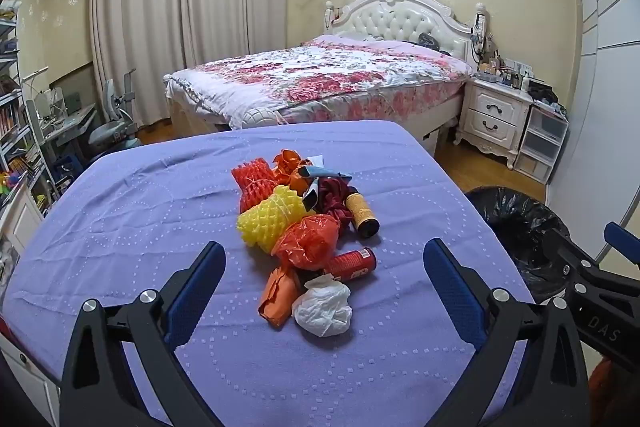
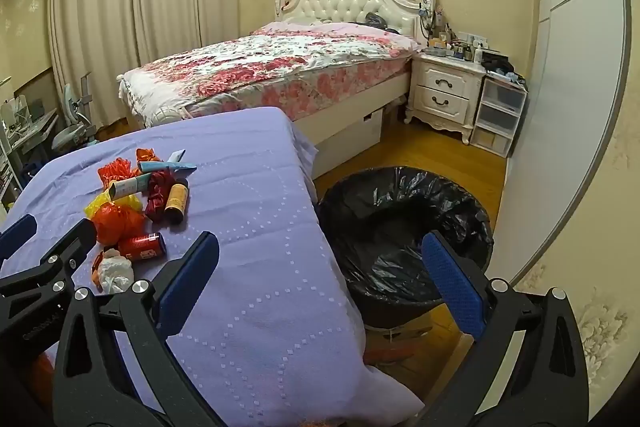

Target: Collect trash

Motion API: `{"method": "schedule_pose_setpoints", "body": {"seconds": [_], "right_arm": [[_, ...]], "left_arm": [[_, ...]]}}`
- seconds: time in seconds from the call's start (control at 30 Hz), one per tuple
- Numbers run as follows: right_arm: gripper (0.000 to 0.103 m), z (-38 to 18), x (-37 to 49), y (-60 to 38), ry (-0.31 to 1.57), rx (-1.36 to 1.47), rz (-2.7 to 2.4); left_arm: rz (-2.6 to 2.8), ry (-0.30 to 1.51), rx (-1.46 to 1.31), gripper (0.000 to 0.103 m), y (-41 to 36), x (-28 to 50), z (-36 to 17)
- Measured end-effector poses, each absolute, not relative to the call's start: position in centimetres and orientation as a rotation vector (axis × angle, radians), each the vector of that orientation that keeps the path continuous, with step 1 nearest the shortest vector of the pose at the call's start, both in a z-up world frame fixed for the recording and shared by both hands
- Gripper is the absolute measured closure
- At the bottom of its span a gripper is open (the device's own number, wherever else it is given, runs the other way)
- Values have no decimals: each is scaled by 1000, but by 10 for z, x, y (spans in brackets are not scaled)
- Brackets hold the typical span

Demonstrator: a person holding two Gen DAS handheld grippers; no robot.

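Observation:
A heap of trash lies mid-table on the purple cloth (image 1: 160, 207): red foam net (image 1: 254, 187), yellow foam net (image 1: 272, 219), orange plastic bag (image 1: 310, 241), red can (image 1: 354, 263), white crumpled bag (image 1: 324, 309), orange wrapper (image 1: 280, 297), brown-yellow bottle (image 1: 360, 213). My left gripper (image 1: 324, 249) hovers open just short of the heap, nothing between its fingers. My right gripper (image 2: 320, 241) is open too, over the table's right edge, with the bin (image 2: 404, 227) in its black liner on the floor beyond. The heap (image 2: 132, 219) sits to its left.
Past the table stands a bed with a floral cover (image 1: 320, 75). A white nightstand (image 2: 444, 95) and clear plastic drawers (image 2: 500, 115) are right of it. A desk chair (image 1: 112, 127) and shelves (image 1: 16, 115) stand at the left. A white wardrobe (image 2: 568, 87) lines the right.

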State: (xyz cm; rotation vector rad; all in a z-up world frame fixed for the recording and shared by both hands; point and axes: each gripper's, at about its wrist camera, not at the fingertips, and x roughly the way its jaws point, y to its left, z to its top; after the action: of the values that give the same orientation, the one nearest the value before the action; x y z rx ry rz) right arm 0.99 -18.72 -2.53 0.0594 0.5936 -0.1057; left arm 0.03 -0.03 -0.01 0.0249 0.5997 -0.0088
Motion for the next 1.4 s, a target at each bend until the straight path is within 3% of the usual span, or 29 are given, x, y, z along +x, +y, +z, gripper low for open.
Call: {"method": "schedule_pose_setpoints", "body": {"seconds": [1.4], "right_arm": [[4,-42,3,-196,623,63,-104]], "left_arm": [[-12,623,45,6,-8,-1,-15]]}}
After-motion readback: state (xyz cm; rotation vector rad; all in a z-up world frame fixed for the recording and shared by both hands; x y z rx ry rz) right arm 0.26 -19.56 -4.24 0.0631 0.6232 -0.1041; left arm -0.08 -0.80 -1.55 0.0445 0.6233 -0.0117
